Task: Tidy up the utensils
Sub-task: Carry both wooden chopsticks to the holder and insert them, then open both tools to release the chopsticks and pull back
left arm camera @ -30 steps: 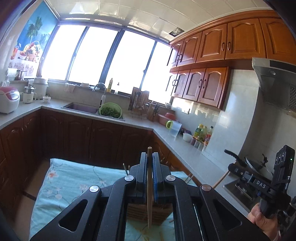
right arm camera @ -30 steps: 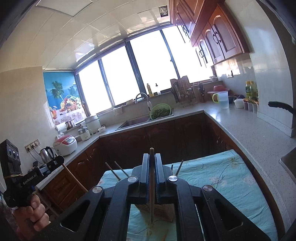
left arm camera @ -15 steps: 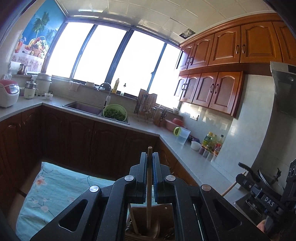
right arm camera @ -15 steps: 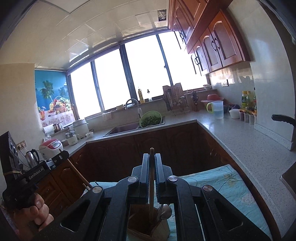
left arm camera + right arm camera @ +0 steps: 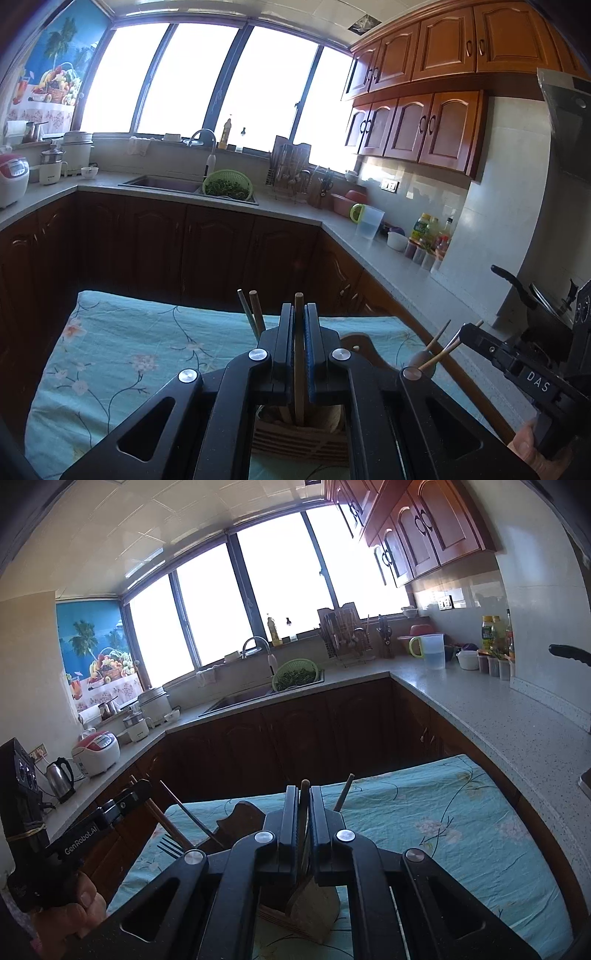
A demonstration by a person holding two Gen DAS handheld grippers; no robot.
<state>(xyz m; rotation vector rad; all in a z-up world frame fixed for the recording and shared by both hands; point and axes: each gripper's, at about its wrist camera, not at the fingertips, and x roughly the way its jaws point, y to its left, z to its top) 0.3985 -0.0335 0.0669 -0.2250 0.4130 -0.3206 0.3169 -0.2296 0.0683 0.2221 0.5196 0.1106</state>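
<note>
Chopstick (image 5: 298, 343) upright, pinched in left tool (image 5: 299, 314), tip inside holder (image 5: 301, 430), right tool (image 5: 303, 797) pinching utensil (image 5: 303, 812)

The left tool (image 5: 299, 321) clamps an upright wooden stick (image 5: 298, 354) whose lower end stands in the wooden holder (image 5: 299, 432) just below it.

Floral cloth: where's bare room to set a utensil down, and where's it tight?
Free: the floral cloth left of the wooden holder, out to its far edge by the dark cabinets; also the cloth's right side in the right wrist view, toward the counter. Crowded: around the holder, where both grippers, sticks and a fork cluster.
</note>
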